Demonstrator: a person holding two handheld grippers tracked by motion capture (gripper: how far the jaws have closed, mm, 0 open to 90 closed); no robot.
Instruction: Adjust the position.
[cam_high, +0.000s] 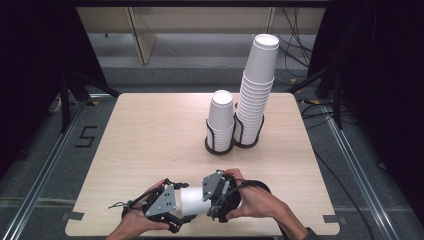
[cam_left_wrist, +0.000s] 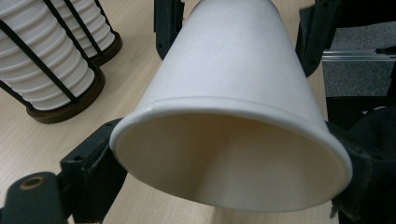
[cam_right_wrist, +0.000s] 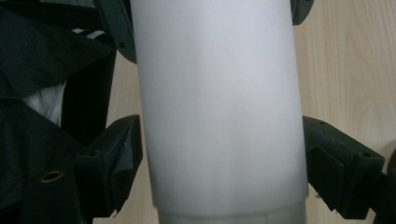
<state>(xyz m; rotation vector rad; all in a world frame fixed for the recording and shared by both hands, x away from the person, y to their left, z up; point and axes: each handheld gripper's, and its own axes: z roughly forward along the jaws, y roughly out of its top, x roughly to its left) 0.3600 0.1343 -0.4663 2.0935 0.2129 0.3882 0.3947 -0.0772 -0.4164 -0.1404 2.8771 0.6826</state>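
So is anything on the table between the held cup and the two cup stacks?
Nothing visible. The paper cup is held between the left gripper and right gripper, and bare table lies between it and the short stack and tall stack.

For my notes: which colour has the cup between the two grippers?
The cup is plain white, clearest in the left gripper view.

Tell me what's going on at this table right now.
A person holds one white paper cup sideways between two handheld grippers near the table's front edge. The left gripper has it near the rim, and the right gripper clamps its body. Behind stand two black wire holders of stacked cups: a short stack and a tall stack.
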